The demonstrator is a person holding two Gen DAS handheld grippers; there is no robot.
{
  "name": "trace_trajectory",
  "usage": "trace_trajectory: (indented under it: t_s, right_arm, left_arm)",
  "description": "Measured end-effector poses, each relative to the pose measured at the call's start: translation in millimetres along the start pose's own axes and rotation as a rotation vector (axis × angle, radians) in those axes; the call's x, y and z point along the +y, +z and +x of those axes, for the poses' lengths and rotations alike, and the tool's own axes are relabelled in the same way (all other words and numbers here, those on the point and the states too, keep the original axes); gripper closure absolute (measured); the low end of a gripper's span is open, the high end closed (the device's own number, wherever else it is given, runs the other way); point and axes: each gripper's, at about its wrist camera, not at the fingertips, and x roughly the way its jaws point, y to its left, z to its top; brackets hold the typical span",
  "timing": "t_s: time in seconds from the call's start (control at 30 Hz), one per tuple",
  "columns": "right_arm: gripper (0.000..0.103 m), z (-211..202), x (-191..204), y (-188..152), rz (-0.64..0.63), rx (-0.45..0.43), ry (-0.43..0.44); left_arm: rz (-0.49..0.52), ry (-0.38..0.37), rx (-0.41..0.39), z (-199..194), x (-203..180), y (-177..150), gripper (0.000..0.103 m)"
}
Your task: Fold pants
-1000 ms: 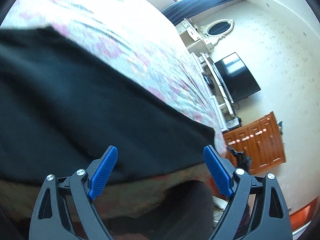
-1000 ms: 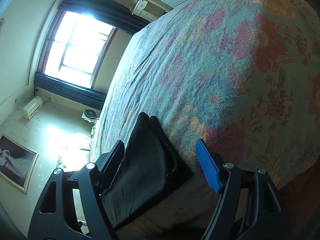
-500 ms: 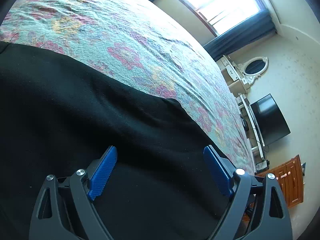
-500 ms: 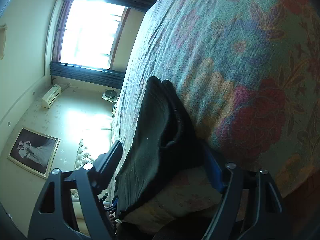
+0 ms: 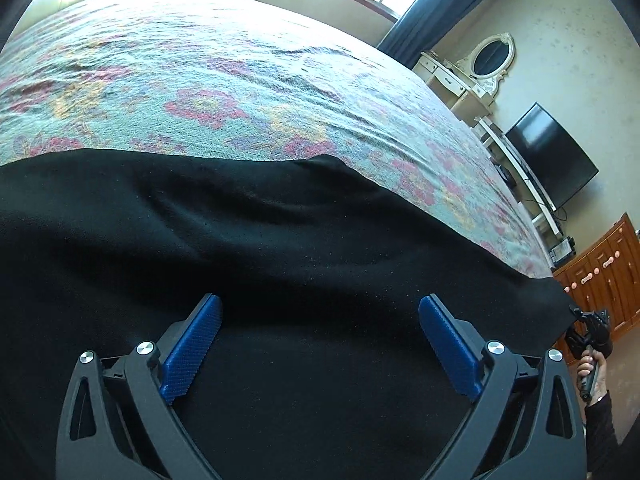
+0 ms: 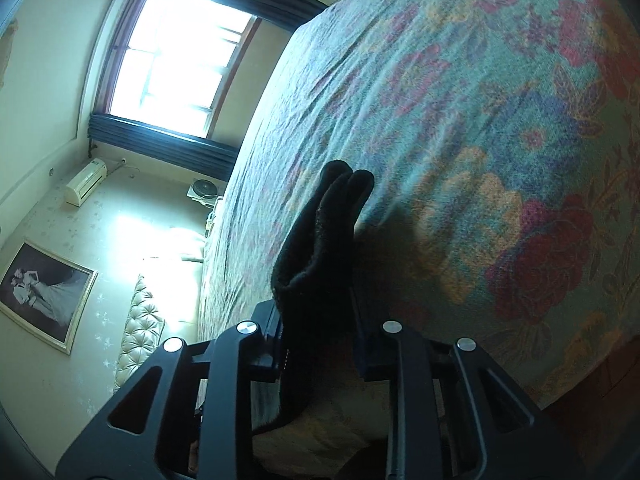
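Black pants (image 5: 280, 240) lie spread along the near edge of a floral bedspread (image 5: 240, 80). My left gripper (image 5: 320, 304) hovers low over the cloth, its jaws opening wide, and the blue pads grip nothing. At the far right of the left wrist view, a hand (image 5: 592, 372) holds the right gripper (image 5: 592, 332) at the pants' end. In the right wrist view my right gripper (image 6: 316, 320) is closing, with a bunched fold of the pants (image 6: 332, 208) pinched between its pads and standing up off the bedspread (image 6: 480, 120).
A television (image 5: 552, 156), a white dressing table with an oval mirror (image 5: 488, 56) and a wooden cabinet (image 5: 600, 272) stand beyond the bed's right end. A padded headboard (image 6: 140, 328) and a bright window (image 6: 176, 68) lie toward the other end.
My left gripper swung over the pants, so black cloth now fills the lower view. The right jaws went from wide apart to clamped on the pants' folded end.
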Motion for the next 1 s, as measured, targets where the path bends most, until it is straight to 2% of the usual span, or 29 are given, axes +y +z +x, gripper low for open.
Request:
trace_trajectory:
  t_s: [0.37,0.6,0.87,1.0]
  right_arm:
    - [0.079,-5,99,-4,-0.154,0.008,0.088]
    - [0.079,14,178,-16,-0.278,0.034,0.125]
    - [0.079,36,261,-57,-0.456,0.096,0.142]
    - [0.079,64,294,-86,-0.531,0.152,0.152]
  left_arm:
    - [-0.016,-0.053,0.020,-13,3,2,0.006]
    - [-0.020,-0.085,0.025,-21,8,2,0.006]
    - [-0.071,-0.086,-0.001,-33,19,5,0.006]
    - [-0.089,-0.092,-0.015,-41,26,5,0.006]
